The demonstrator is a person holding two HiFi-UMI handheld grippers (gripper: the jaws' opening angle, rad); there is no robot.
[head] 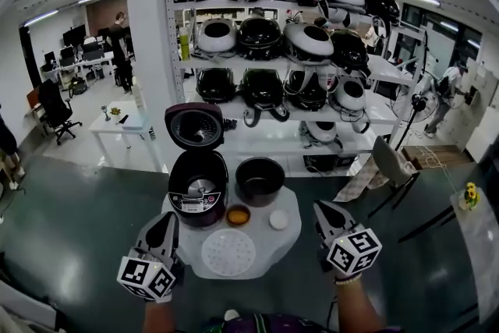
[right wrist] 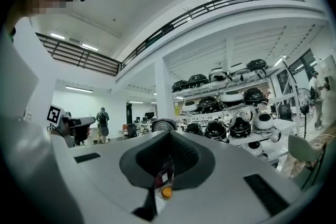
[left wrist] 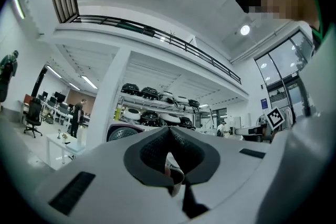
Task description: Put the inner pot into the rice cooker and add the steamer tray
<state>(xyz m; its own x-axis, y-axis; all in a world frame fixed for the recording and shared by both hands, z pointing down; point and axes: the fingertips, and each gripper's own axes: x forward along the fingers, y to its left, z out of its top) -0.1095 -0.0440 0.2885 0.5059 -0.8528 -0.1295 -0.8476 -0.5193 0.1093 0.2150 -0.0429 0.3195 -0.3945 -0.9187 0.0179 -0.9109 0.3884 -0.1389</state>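
White metal shelving [head: 273,51] behind the table is packed with black and white rice cookers on several levels. Below it, a small round white table [head: 290,234] carries everything for the task. At its far left edge stands the dark rice cooker [head: 197,187], its lid [head: 194,126] raised upright and its cavity showing bare metal at the bottom. The black inner pot [head: 260,180] sits upright at the table's far edge, just beside the cooker on its right, not inside it. The white perforated steamer tray [head: 228,253] lies flat at the near edge, between the two grippers. The left gripper [head: 167,221] is held at the table's near left edge and the right gripper [head: 324,208] off its near right edge; each has its jaws pressed together with nothing between them. A small orange bowl [head: 238,215] rests at the table's middle, with a little white disc [head: 278,220] to its right.
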